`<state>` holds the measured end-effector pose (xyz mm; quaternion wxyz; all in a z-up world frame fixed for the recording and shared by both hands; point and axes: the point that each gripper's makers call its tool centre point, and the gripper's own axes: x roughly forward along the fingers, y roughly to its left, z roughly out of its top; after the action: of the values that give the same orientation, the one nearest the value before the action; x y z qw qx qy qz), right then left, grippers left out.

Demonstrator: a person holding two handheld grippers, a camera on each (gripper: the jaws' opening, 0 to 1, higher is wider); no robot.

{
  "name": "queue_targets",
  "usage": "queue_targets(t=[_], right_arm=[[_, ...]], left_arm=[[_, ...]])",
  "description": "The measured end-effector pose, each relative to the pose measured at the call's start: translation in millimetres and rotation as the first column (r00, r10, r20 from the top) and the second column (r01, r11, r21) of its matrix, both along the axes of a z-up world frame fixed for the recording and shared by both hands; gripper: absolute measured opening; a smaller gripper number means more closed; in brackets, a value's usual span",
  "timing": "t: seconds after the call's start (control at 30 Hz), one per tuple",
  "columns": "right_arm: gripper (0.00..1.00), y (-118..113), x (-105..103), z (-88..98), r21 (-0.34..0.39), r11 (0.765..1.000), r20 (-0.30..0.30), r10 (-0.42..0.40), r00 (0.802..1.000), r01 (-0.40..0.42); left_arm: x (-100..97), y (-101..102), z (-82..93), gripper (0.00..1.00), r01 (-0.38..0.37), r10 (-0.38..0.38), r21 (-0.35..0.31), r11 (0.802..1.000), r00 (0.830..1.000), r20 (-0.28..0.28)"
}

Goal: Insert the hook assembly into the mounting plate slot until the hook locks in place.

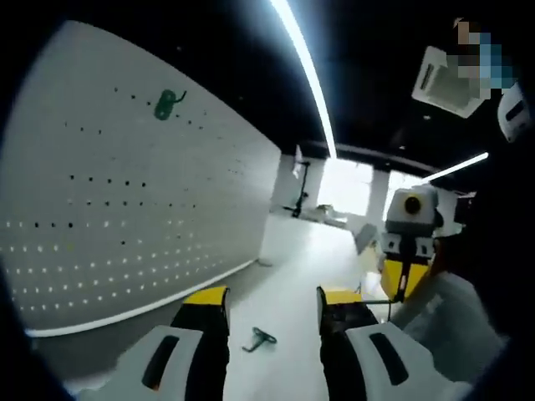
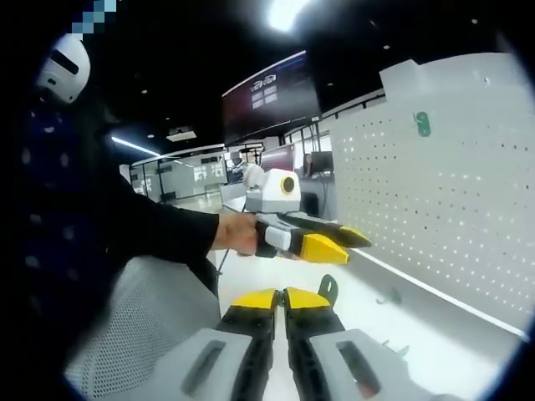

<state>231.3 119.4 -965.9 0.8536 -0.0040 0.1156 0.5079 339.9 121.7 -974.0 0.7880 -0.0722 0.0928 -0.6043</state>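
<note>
A white pegboard [image 1: 125,209] stands upright at the table's edge with a green hook [image 1: 170,104] mounted high on it. The same pegboard [image 2: 443,192] and mounted hook [image 2: 422,124] appear in the right gripper view. My left gripper [image 1: 272,299] is open over the table, and a loose green hook [image 1: 260,338] lies between its jaws without touching them. My right gripper [image 2: 282,294] is shut, and a green hook [image 2: 328,288] sticks up by its right jaw tip. A hand [image 2: 238,234] holds the left gripper [image 2: 330,242].
The white table [image 1: 301,251] runs along the foot of the pegboard. Two more small hooks [image 2: 389,295] [image 2: 397,349] lie on it near the board. The right gripper [image 1: 407,276] hangs at the right of the left gripper view, with a person's dark sleeve [image 2: 159,230] behind.
</note>
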Motion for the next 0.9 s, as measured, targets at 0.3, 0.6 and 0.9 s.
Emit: queue_targets(t=[0.3, 0.6, 0.9], right_arm=[[0.01, 0, 2, 9.6, -0.001, 1.000, 0.017, 0.000, 1.000, 0.000], [0.01, -9, 10, 27.5, -0.010, 1.000, 0.049, -0.003, 0.999, 0.004], [0.01, -18, 26, 54.3, -0.027, 1.000, 0.106, -0.009, 0.994, 0.012]], left_arm=[[2.5, 2, -0.5, 0.40, -0.009, 0.009, 0.009, 1.000, 1.000, 0.005], [1.3, 2, -1.7, 0.38, -0.003, 0.003, 0.018, 1.000, 1.000, 0.007], [0.2, 1, -1.0, 0.38, 0.004, -0.004, 0.022, 1.000, 1.000, 0.014]])
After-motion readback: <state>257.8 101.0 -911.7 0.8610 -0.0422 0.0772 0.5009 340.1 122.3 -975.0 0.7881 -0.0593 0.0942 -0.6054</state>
